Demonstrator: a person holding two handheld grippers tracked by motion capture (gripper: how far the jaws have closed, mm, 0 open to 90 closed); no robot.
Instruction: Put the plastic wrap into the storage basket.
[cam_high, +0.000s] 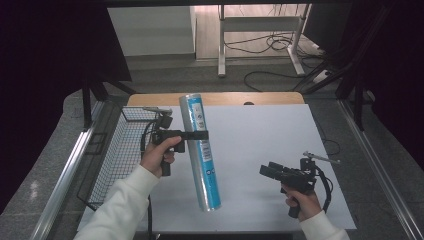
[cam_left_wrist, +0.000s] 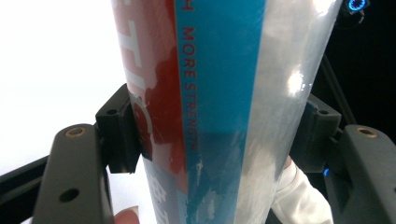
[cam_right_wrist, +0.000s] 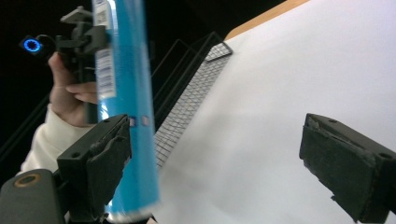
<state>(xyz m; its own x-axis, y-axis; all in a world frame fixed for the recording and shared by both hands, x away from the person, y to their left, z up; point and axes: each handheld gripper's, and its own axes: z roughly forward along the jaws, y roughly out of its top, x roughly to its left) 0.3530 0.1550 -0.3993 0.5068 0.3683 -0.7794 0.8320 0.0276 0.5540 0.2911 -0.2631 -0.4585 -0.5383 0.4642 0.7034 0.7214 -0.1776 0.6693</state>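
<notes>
Clamping the blue roll (cam_high: 201, 152) near its upper half, the left gripper (cam_high: 192, 135) holds it above the white table (cam_high: 260, 135); the right gripper (cam_high: 267, 171) stands apart, jaws wide and empty.

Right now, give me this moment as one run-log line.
left claw: shut on blue roll, lifted | right claw: open, empty | wire basket: left of roll

Even overhead light falls on the white table sheet (cam_high: 260, 145), which blows out to pure white left of the left gripper (cam_left_wrist: 210, 140), while the surroundings stay nearly black. Glare streaks the clear film of the roll (cam_left_wrist: 299, 84) between that gripper's jaws. Beyond the right gripper (cam_right_wrist: 215, 154), the roll (cam_right_wrist: 126, 93) and wire basket (cam_right_wrist: 187, 107) look soft and smeared.
</notes>
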